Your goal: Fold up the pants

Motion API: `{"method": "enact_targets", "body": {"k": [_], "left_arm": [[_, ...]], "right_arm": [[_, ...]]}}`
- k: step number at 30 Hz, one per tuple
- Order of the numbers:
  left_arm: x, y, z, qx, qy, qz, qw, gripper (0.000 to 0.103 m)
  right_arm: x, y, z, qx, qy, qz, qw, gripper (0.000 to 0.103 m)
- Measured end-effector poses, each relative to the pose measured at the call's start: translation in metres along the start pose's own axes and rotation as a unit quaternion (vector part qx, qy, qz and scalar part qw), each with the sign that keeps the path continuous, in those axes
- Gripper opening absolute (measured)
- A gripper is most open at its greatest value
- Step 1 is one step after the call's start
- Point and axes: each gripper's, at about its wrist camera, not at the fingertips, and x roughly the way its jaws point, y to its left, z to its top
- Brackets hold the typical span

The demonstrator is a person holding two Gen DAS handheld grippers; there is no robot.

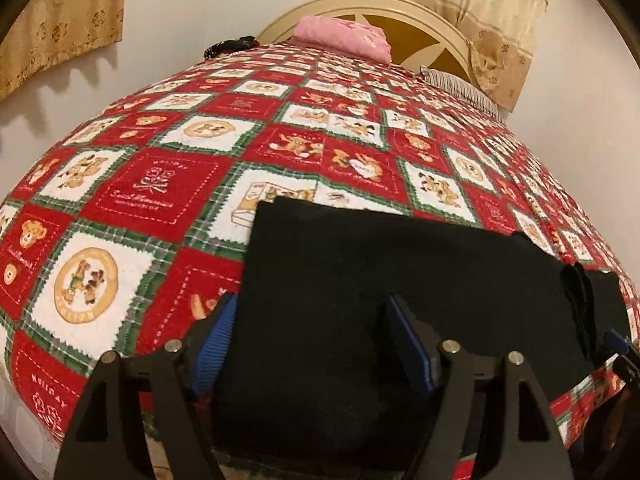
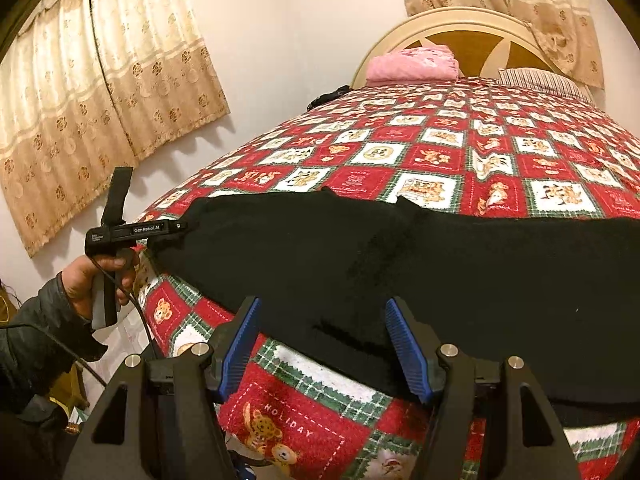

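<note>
**Q:** Report the position of the garment.

**A:** The black pants (image 2: pixel 400 264) lie flat across the near end of my bed, on the red, white and green teddy-bear quilt (image 1: pixel 168 184). In the right wrist view they run as one wide band from the left edge of the bed to the right edge of the frame. In the left wrist view the cloth ends in a squared corner, with layered edges showing at its right side.

**Q:** State of the left gripper?

**A:** My left gripper (image 1: pixel 310 320) has its jaws spread wide. The black cloth fills the gap between the blue pads (image 1: pixel 218 332), but neither pad pinches it (nothing is gripped). In the right wrist view my left hand (image 2: pixel 94 276) holds that gripper's handle at the left end of the pants.

**Q:** And the right gripper?

**A:** My right gripper (image 2: pixel 322 328) is also wide open, poised at the near hem of the pants. It has hold of nothing.

**Q:** Other items present?

**A:** A pink folded cloth (image 2: pixel 412 64) sits near the headboard (image 2: pixel 468 20), well apart from the pants.
</note>
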Motion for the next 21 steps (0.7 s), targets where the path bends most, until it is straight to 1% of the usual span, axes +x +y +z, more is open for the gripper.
{"method": "enact_targets", "body": {"k": [3, 4, 5, 6, 7, 8, 9, 10, 13, 15, 18, 19, 21], "left_arm": [[0.002, 0.001, 0.002, -0.007, 0.001, -0.013, 0.9999, 0.075], [0.002, 0.003, 0.003, -0.011, -0.002, -0.015, 0.9998, 0.071], [0.003, 0.004, 0.003, -0.013, -0.005, -0.013, 0.9998, 0.063], [0.003, 0.007, 0.004, -0.016, -0.006, -0.012, 0.9998, 0.059], [0.001, 0.009, 0.004, -0.022, -0.006, -0.015, 0.9996, 0.051], [0.000, 0.010, 0.004, -0.027, -0.005, -0.021, 0.9994, 0.040], [-0.003, 0.010, 0.003, -0.031, -0.001, -0.033, 0.9990, 0.034], [-0.006, 0.007, 0.002, -0.027, 0.002, -0.038, 0.9989, 0.031], [-0.006, 0.001, -0.001, -0.012, 0.002, -0.024, 0.9997, 0.031], [-0.001, 0.008, 0.000, -0.028, 0.000, -0.031, 0.9991, 0.036], [0.004, 0.017, 0.002, -0.056, -0.002, -0.057, 0.9968, 0.040], [0.004, 0.017, 0.003, -0.058, -0.001, -0.061, 0.9965, 0.040], [0.002, 0.015, 0.003, -0.048, 0.001, -0.063, 0.9969, 0.035]], "right_arm": [[-0.003, 0.002, 0.000, 0.002, -0.005, 0.002, 1.000, 0.066], [-0.004, 0.004, -0.001, 0.002, -0.006, 0.002, 1.000, 0.066], [-0.004, 0.005, -0.001, 0.002, -0.006, 0.003, 1.000, 0.066], [-0.004, 0.006, -0.002, 0.003, -0.005, 0.005, 1.000, 0.066], [-0.004, 0.007, -0.004, 0.002, -0.004, 0.006, 1.000, 0.066], [-0.004, 0.009, -0.006, 0.001, -0.003, 0.006, 1.000, 0.066], [-0.004, 0.011, -0.008, 0.000, -0.003, 0.006, 1.000, 0.066], [-0.004, 0.012, -0.010, -0.001, -0.001, 0.007, 1.000, 0.066], [-0.003, 0.015, -0.014, 0.000, 0.001, 0.009, 1.000, 0.066], [0.000, 0.015, -0.015, 0.003, 0.005, 0.009, 1.000, 0.067], [0.002, 0.016, -0.016, 0.007, 0.006, 0.011, 1.000, 0.067], [0.002, 0.016, -0.017, 0.007, 0.005, 0.012, 1.000, 0.067], [0.001, 0.017, -0.018, 0.006, 0.004, 0.011, 1.000, 0.067]]}}
